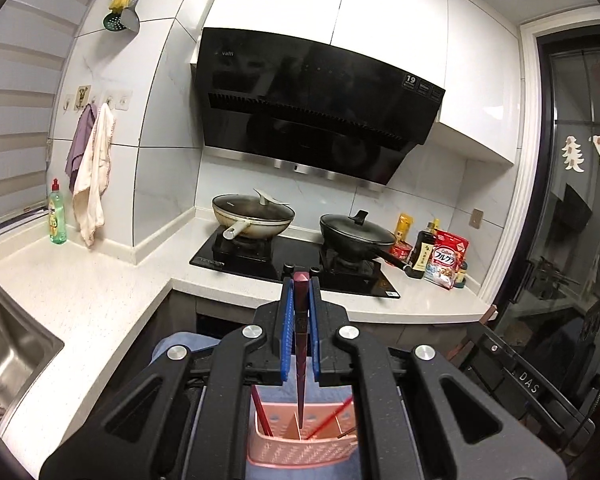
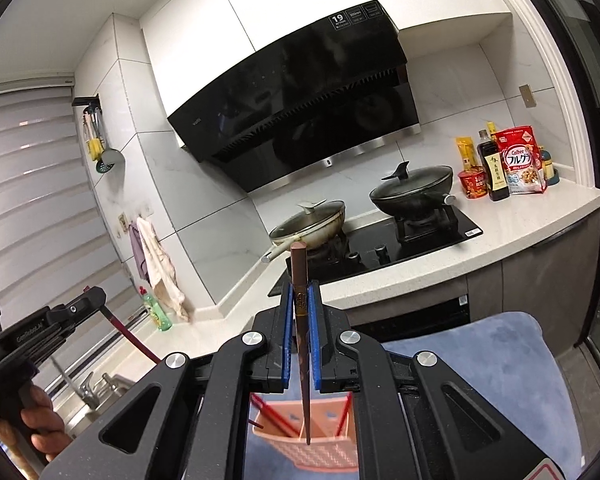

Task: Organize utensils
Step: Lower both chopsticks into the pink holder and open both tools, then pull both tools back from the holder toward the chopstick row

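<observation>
The left gripper (image 1: 301, 300) holds a dark red chopstick (image 1: 301, 340) between its blue pads (image 1: 286, 320), with the tip pointing down into the pink basket (image 1: 300, 456), close to the inner divider. The right gripper (image 2: 301, 312) clamps a brown chopstick (image 2: 301, 340) in the same way above the same pink basket (image 2: 320, 456), where red chopsticks (image 2: 272, 416) already stand. The risk, I think, is that a tip catches the divider or the rim, so the chopstick tilts or slides in the pads; also 2 grippers over 1 basket may bump.
</observation>
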`<state>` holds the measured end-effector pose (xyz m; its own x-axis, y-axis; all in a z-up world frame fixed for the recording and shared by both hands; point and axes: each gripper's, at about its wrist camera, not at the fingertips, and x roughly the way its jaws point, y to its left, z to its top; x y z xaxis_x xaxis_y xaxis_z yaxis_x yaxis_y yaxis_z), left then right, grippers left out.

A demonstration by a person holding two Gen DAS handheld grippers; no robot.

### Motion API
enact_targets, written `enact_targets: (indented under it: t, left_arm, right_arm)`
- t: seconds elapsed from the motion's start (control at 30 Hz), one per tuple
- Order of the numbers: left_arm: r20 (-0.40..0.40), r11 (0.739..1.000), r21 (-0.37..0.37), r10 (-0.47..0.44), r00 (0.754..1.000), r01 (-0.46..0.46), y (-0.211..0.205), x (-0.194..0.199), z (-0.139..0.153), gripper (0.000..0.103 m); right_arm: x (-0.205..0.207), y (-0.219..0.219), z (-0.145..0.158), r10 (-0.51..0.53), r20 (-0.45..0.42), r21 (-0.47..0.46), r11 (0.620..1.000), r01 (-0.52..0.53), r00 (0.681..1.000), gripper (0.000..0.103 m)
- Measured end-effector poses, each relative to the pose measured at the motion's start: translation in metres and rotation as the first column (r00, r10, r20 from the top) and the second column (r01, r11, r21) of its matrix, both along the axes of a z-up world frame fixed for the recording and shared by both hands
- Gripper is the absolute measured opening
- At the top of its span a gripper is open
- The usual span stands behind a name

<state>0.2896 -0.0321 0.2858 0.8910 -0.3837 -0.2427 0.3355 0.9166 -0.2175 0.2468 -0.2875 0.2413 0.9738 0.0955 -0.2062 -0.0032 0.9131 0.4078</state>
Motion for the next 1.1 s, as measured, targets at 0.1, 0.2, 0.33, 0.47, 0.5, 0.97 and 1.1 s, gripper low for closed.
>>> enact_targets:
  t: [0.1,0.2,0.33,0.47,0.5,0.97,1.1]
  left_arm:
    - [-0.021,1.000,0.010,0.007,1.000,-0.006,-0.004,0.014,-0.010,0.007]
    - [-0.051,1.000,0.014,0.011,0.999,-0.010,-0.004,0.025,-0.024,0.007]
    - [-0.090,1.000,0.028,0.015,0.996,-0.012,-0.004,0.036,-0.046,0.007]
    - [-0.123,0.999,0.047,0.020,0.992,-0.015,-0.007,0.045,-0.064,0.007]
    - [-0.132,0.999,0.048,0.019,0.991,-0.013,-0.007,0.047,-0.068,0.007]
    - [-0.145,0.994,0.092,0.075,0.987,-0.062,-0.010,0.045,-0.085,0.056]
    - [-0.127,0.990,0.126,0.080,0.989,-0.064,-0.013,0.037,-0.082,0.056]
  right_arm:
    - [0.018,0.002,-0.010,-0.013,-0.023,-0.012,1.000,0.013,1.000,0.007]
    - [0.032,0.004,-0.024,-0.017,-0.054,-0.019,1.000,0.016,0.998,0.007]
    - [0.044,0.003,-0.046,-0.018,-0.104,-0.020,1.000,0.016,0.994,0.007]
    - [0.054,0.005,-0.066,-0.014,-0.152,-0.029,1.000,0.010,0.988,0.007]
    - [0.055,0.006,-0.069,-0.012,-0.160,-0.029,1.000,0.007,0.987,0.007]
    - [0.052,0.012,-0.075,-0.010,-0.175,-0.048,0.999,0.001,0.984,0.030]
    - [0.045,0.016,-0.070,-0.006,-0.165,-0.073,0.997,-0.006,0.986,0.035]
